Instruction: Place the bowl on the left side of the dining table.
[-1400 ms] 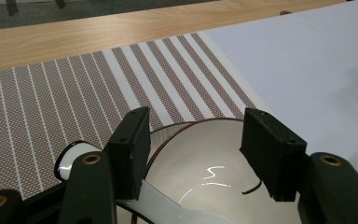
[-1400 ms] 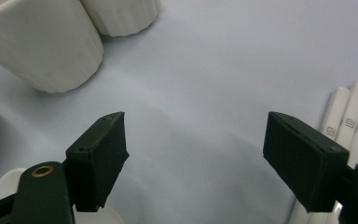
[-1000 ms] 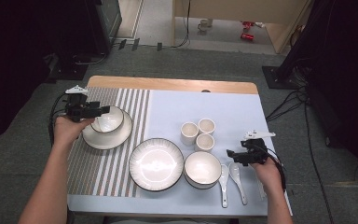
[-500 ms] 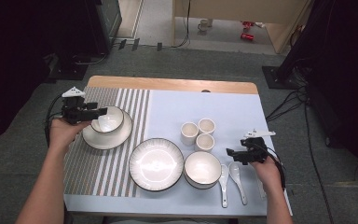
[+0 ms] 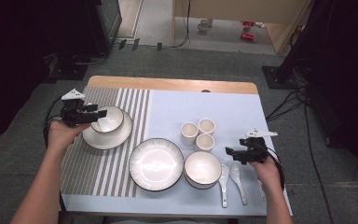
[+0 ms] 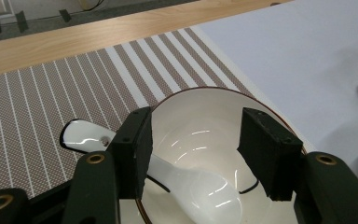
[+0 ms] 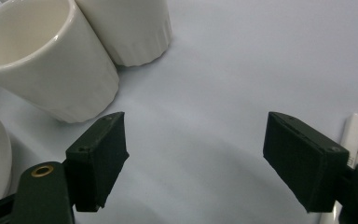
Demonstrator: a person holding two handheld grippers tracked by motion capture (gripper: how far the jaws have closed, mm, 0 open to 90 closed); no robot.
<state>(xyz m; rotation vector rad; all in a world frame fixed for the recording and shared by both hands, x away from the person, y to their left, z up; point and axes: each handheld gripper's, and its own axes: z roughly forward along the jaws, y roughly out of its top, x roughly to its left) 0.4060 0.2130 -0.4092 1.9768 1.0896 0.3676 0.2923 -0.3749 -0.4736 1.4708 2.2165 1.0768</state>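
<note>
A white bowl (image 5: 111, 119) with a dark rim sits on a plate (image 5: 121, 136) on the striped mat. A white spoon (image 6: 200, 192) lies in the bowl (image 6: 205, 116), its handle sticking out over the rim to the left. My left gripper (image 5: 101, 113) hovers at the bowl's left rim. In the left gripper view it (image 6: 193, 149) stands open with the jaws over the bowl, and the spoon's handle passes behind the left one. My right gripper (image 5: 228, 151) is open and empty over the blue mat. Through it (image 7: 196, 158) I see a cup (image 7: 42, 60) ahead on the left.
Three white cups (image 5: 199, 133) stand mid-table. A large plate (image 5: 156, 164) and a second bowl (image 5: 203, 169) sit near the front edge. Two spoons (image 5: 230, 179) lie beside that bowl, left of my right hand. The table's wooden edge (image 5: 168, 84) runs along the back.
My left gripper has shifted slightly to the left at the bowl's rim. The right gripper has not moved.
</note>
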